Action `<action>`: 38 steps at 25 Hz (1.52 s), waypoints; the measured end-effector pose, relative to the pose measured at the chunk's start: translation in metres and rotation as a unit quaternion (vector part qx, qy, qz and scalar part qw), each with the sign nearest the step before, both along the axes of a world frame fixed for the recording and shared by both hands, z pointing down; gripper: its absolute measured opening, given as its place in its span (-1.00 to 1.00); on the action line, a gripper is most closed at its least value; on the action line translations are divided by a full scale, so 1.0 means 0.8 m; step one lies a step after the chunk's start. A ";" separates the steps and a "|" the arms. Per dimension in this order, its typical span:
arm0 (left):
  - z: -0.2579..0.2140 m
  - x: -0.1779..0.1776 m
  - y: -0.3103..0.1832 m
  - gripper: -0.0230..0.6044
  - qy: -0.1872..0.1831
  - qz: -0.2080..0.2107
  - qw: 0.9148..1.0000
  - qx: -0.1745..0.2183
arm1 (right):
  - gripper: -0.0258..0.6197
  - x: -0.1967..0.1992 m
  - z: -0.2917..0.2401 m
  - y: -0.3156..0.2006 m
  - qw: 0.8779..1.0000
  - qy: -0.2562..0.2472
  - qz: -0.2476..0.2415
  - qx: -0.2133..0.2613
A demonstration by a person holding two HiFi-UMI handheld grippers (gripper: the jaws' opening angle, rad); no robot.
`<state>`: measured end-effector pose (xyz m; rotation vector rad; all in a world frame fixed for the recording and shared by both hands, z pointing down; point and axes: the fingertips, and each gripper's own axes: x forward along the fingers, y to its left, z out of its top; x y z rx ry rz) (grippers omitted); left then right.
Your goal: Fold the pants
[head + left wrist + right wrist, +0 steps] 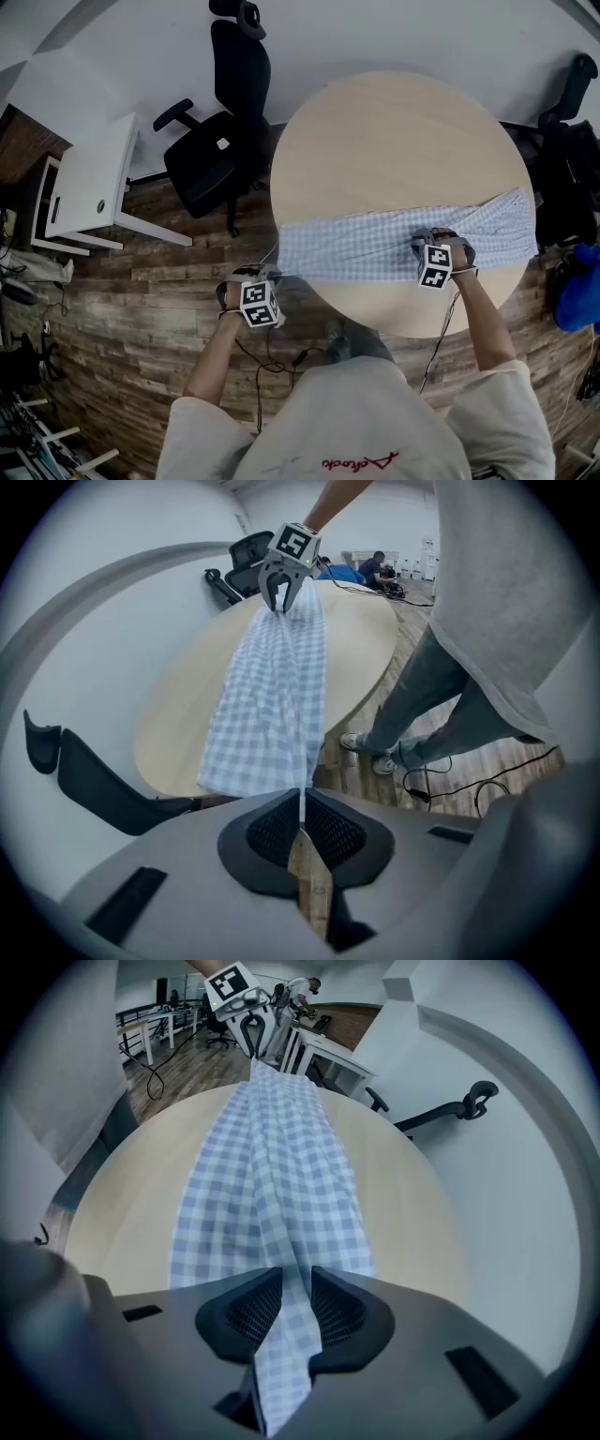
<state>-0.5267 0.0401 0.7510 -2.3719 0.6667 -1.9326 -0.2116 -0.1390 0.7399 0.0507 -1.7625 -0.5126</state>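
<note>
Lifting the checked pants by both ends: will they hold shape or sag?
Likely floppy: the pants drape flat on the table with soft creases. Probably light: the left gripper, pinching a thin edge, holds that end past the rim. Expect sagging mid-span.

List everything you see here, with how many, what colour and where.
table: one, round, light wood, centre
pants: one, blue-and-white check, laid across the table, left end at its edge
office chairs: two, black, beyond the table, left and right
desk: one, white, far left
blue item: one, right edge, unclear what
cables: several, black, on the plank floor
left gripper: one, grey, shut on the pants' end, off the table
right gripper: one, grey, jaws apart, pants fabric between them
</note>
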 end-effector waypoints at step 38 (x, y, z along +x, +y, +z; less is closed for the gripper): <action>-0.079 0.184 -0.053 -0.81 0.296 -0.096 0.948 0.061 | -0.83 0.088 -0.127 0.087 0.878 -0.320 0.356 -0.006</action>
